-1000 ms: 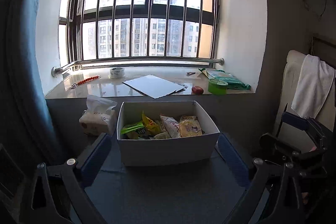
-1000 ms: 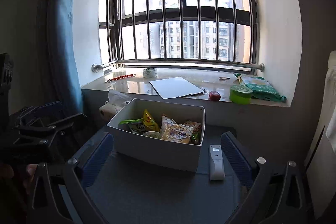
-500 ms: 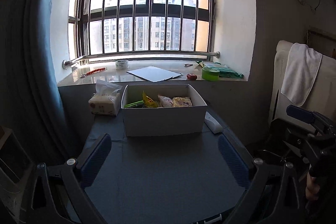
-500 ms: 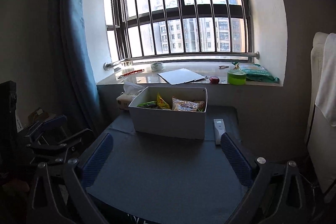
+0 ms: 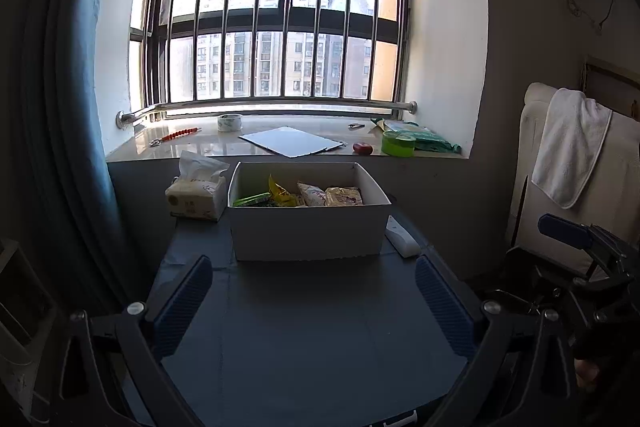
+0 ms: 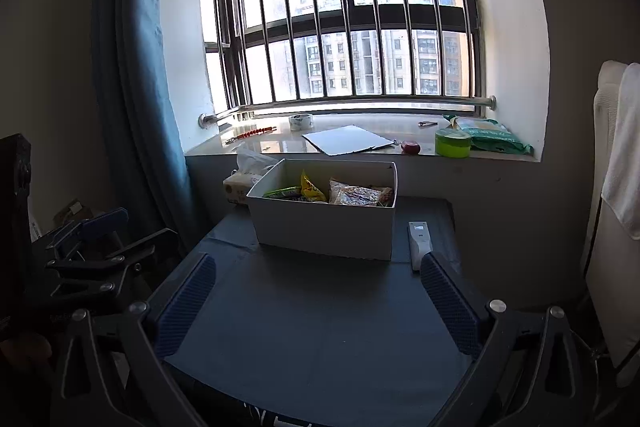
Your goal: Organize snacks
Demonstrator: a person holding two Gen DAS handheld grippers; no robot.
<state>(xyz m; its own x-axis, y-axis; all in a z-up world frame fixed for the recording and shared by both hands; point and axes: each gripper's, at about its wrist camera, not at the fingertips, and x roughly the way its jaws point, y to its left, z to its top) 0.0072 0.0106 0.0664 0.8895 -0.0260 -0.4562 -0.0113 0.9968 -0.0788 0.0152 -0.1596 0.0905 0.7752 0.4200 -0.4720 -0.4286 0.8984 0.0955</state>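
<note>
A white box (image 5: 308, 233) stands at the far end of the dark table (image 5: 312, 331), under the window. It holds several snack packets (image 5: 304, 195), green, yellow and pale. The box (image 6: 324, 229) and the snack packets (image 6: 340, 194) show in the right wrist view too. My left gripper (image 5: 314, 301) is open and empty, well back from the box over the near table. My right gripper (image 6: 318, 303) is open and empty, likewise back from the box. Each gripper shows at the edge of the other's view.
A tissue pack (image 5: 196, 195) sits left of the box and a white remote (image 6: 419, 243) right of it. The windowsill (image 5: 192, 149) holds a tape roll, a white sheet, a red fruit and a green tub (image 5: 398, 143). A towel-draped chair (image 5: 572, 163) stands right.
Both grippers have pulled back from the box, which now looks smaller and farther. Both stay open and empty.
</note>
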